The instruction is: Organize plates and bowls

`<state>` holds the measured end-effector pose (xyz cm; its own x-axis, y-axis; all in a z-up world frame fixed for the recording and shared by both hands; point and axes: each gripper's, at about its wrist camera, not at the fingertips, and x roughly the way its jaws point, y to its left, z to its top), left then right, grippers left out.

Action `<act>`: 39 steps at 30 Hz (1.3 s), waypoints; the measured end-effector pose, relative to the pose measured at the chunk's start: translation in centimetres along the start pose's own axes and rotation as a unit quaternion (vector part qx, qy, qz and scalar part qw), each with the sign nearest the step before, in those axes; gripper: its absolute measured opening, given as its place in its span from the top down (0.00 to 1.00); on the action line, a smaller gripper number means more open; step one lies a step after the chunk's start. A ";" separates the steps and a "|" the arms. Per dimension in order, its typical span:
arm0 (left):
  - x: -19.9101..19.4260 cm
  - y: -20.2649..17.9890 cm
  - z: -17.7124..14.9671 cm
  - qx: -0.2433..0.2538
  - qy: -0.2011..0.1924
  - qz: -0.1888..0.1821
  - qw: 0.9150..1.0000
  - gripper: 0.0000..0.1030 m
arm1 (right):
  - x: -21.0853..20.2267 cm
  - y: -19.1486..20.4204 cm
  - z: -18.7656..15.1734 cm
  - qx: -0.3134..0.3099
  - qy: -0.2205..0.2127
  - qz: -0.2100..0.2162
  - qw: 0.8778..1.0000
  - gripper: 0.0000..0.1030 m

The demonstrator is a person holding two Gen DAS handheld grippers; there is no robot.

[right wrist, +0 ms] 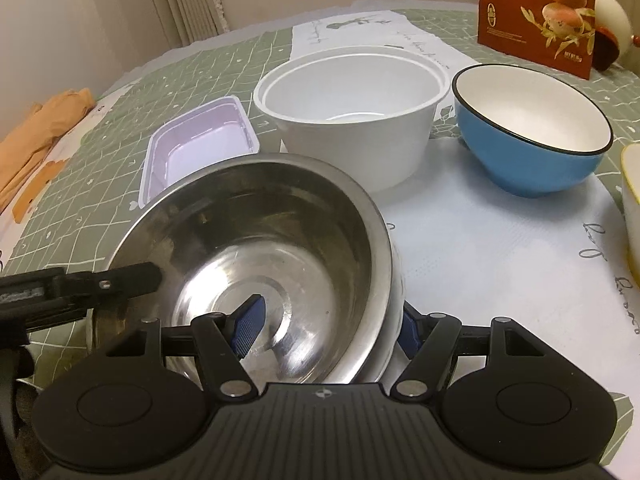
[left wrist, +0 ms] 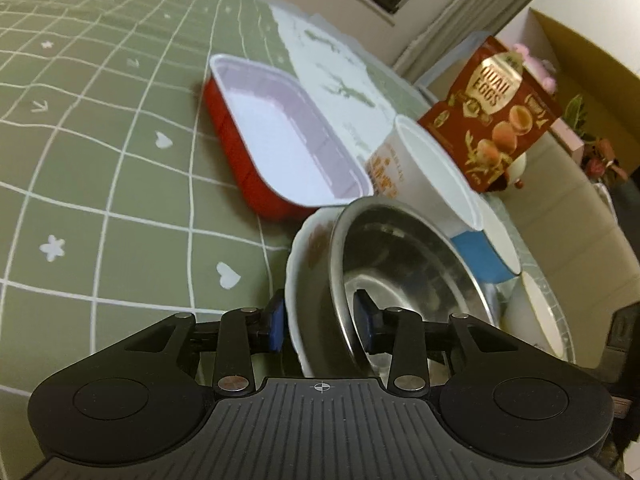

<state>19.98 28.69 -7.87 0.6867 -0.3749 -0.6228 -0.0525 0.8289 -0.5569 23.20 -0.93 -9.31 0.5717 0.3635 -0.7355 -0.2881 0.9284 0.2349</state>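
Observation:
A steel bowl (left wrist: 404, 268) (right wrist: 256, 248) sits nested in a white bowl (left wrist: 304, 264), whose rim (right wrist: 394, 312) shows under it in the right wrist view. My left gripper (left wrist: 320, 322) is shut on the rims of both bowls, one pad inside the steel bowl and one outside the white one. My right gripper (right wrist: 328, 326) straddles the opposite rims the same way. A white paper bowl (left wrist: 436, 168) (right wrist: 352, 112), a blue bowl (left wrist: 484, 254) (right wrist: 532, 132) and a red tray (left wrist: 276, 136) (right wrist: 196, 140) stand behind.
A green grid tablecloth (left wrist: 100, 140) covers the table. A brown quail-egg bag (left wrist: 492, 116) (right wrist: 536, 12) stands at the back. A yellow-rimmed white dish (right wrist: 632, 208) is at the right edge. An orange cloth (right wrist: 36, 140) lies at the left.

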 end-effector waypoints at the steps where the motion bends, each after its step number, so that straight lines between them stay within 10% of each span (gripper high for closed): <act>1: 0.3 -0.3 0.0 0.002 0.004 0.007 1.000 0.62 | -0.1 -0.1 0.1 0.002 0.002 0.005 1.000 0.33; 16: 3.1 -4.7 -0.3 0.045 0.033 0.003 0.998 0.50 | -1.9 -4.4 -0.7 0.036 0.003 0.006 0.999 0.33; 25: 1.0 -5.8 0.2 0.063 -0.021 0.047 0.997 0.57 | -2.0 -4.0 -0.9 -0.007 -0.018 -0.005 1.000 0.32; 32: -5.6 -12.3 -0.3 0.079 -0.176 0.041 0.980 0.57 | -9.7 -8.2 0.7 -0.016 -0.160 -0.030 0.987 0.32; 39: -2.6 -22.9 -1.6 0.110 -0.160 -0.066 0.979 0.57 | -18.6 -17.8 4.1 -0.006 -0.304 -0.131 0.943 0.13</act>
<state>18.29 10.01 5.61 0.8708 -0.3654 -0.3290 0.1861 0.8643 -0.4673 20.83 -23.92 2.80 0.9587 0.1012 -0.2658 -0.0809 0.9930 0.0860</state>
